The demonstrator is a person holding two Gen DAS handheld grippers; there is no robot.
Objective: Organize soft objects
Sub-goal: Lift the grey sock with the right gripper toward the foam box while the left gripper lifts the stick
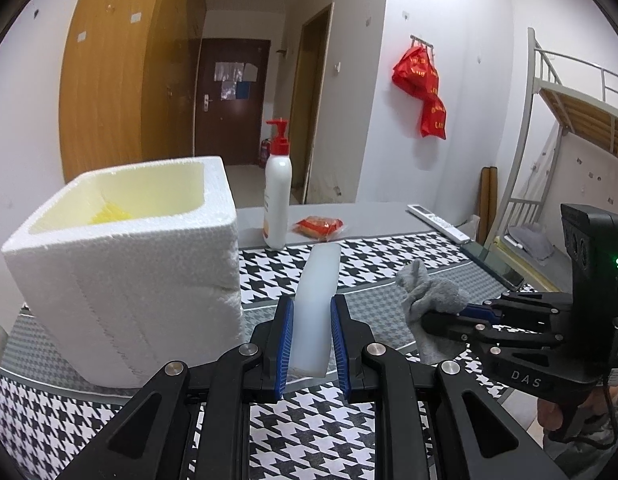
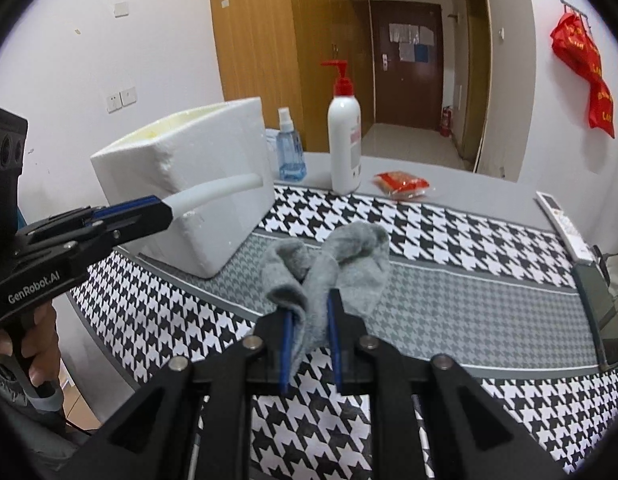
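So my left gripper (image 1: 311,308) was clamped on a white strip (image 1: 315,304) – held up off the cloth (image 1: 309,424), right beside the foam box (image 1: 125,280). My right gripper (image 2: 309,312) had pinched the grey sock (image 2: 329,276), bunched and dangling over that cloth.

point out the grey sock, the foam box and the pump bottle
grey sock (image 2: 341,264): right wrist view, on the bunched fabric above the gripper.
foam box (image 1: 141,292): left wrist view, on its front wall.
pump bottle (image 2: 343,152): right wrist view, on its white body.
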